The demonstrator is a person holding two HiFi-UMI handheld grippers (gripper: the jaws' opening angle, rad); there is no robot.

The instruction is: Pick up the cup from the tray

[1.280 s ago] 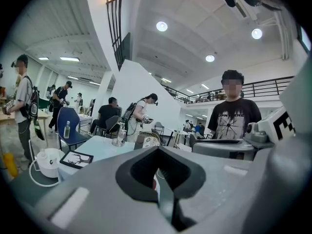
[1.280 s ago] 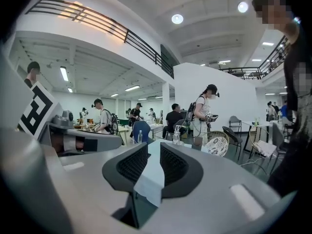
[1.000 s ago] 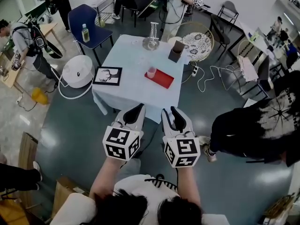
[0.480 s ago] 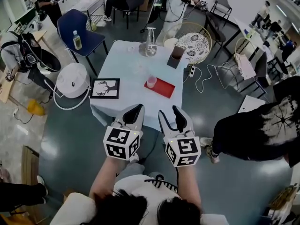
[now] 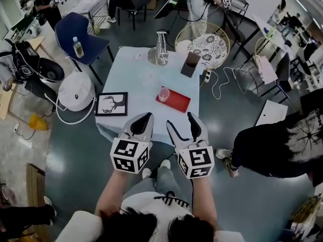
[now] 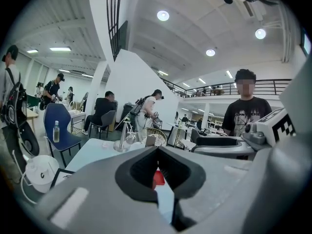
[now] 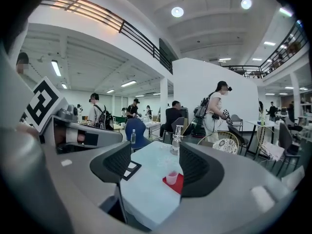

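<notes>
One pair works, one waits: my right tongs [image 5: 179,119] have just been opening and gape wide, empty, lined up on the cup [image 5: 163,94], which stands upright at the left end of the red tray [image 5: 177,102] on the worktop [image 5: 136,74] ahead. My left tongs [image 5: 144,119] are pinched together, idle.

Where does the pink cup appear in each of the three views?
Head view: cup, centre, on the tray's left end.
Left gripper view: not visible; the shut jaws hide it.
Right gripper view: cup just below centre, between jaws that have just been opening.
Shared landmark: red tray.
</notes>
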